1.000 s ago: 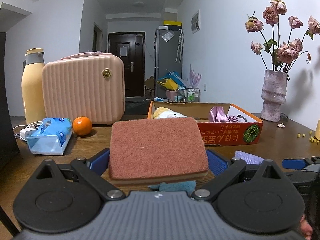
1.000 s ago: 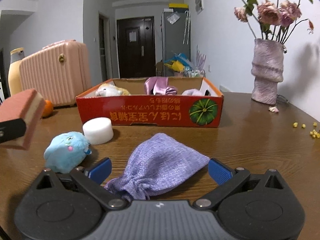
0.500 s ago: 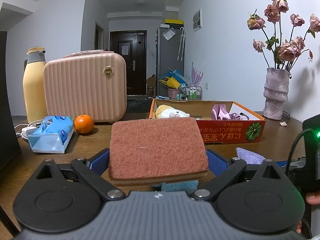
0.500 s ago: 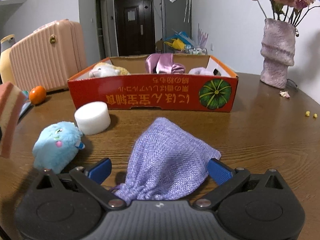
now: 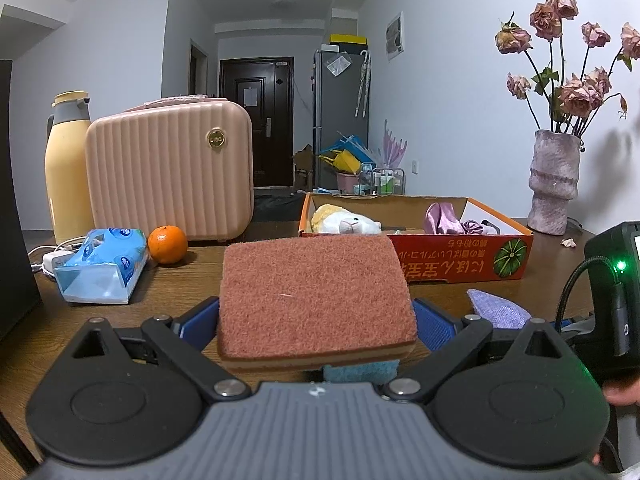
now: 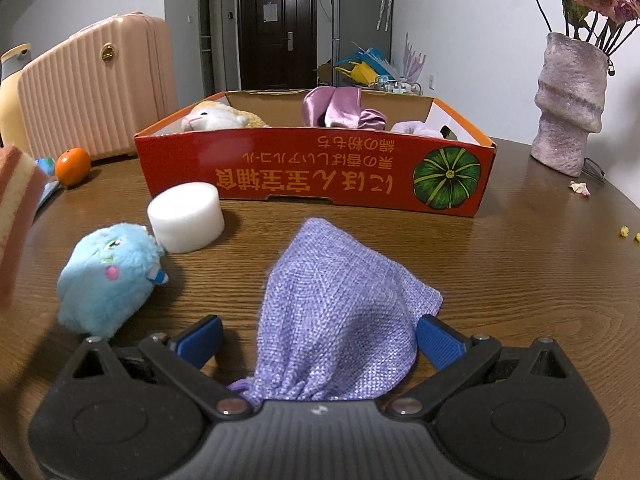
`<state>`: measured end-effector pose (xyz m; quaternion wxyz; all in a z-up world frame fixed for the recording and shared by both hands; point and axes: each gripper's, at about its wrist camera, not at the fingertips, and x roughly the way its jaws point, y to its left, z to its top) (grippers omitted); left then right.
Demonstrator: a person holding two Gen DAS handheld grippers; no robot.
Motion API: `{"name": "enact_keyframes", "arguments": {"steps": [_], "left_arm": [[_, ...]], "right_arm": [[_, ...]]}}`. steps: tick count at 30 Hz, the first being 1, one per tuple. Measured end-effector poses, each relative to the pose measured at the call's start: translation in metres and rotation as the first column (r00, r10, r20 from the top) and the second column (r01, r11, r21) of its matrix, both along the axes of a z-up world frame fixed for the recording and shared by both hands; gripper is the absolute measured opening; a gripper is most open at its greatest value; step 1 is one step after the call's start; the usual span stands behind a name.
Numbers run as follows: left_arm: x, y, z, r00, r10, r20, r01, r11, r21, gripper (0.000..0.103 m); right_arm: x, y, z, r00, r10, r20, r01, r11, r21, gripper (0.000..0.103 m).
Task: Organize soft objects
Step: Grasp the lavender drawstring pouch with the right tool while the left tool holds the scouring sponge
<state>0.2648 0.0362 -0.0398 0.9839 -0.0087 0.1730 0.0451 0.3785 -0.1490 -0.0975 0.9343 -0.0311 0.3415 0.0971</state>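
Note:
My left gripper (image 5: 316, 320) is shut on a brown-topped sponge (image 5: 314, 300) and holds it above the table, in front of the red cardboard box (image 5: 460, 256). The box holds a white-yellow plush (image 6: 218, 118) and purple satin cloth (image 6: 334, 106). My right gripper (image 6: 318, 338) is open, with its blue fingers on either side of a purple woven pouch (image 6: 340, 312) that lies on the table. A blue plush toy (image 6: 106, 276) and a white foam cylinder (image 6: 186, 216) lie to the left of the pouch.
A pink ribbed case (image 5: 168, 172), a yellow flask (image 5: 66, 168), an orange (image 5: 167, 245) and a blue tissue pack (image 5: 102, 266) stand at the back left. A vase of dried roses (image 5: 554, 184) stands at the right. The wooden table (image 6: 520, 264) carries all of it.
My right gripper has moved forward and down over the purple pouch, which now lies further between the fingers. My left gripper keeps its hold on the sponge, shifted slightly.

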Motion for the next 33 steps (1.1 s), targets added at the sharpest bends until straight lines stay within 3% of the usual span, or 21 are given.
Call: {"name": "enact_keyframes", "arguments": {"steps": [5, 13, 19, 33], "left_arm": [[0.001, 0.000, -0.001, 1.000, 0.000, -0.002, 0.000, 1.000, 0.001, 0.100], [0.000, 0.000, -0.001, 1.000, -0.003, 0.000, 0.003, 1.000, 0.000, 0.101], [0.000, 0.000, -0.001, 1.000, -0.002, 0.001, 0.002, 1.000, 0.003, 0.101], [-0.002, -0.002, 0.001, 1.000, -0.002, 0.015, 0.002, 1.000, 0.011, 0.101]], "right_arm": [[0.000, 0.000, 0.000, 1.000, -0.004, 0.005, 0.004, 1.000, 0.003, 0.098], [-0.012, -0.003, 0.005, 0.999, 0.013, 0.049, -0.013, 1.000, 0.009, 0.056], [-0.024, -0.004, 0.010, 0.995, 0.032, 0.093, -0.033, 0.999, 0.015, 0.039], [-0.067, -0.024, 0.039, 0.955, 0.035, 0.295, -0.065, 0.993, 0.094, 0.035]]}}
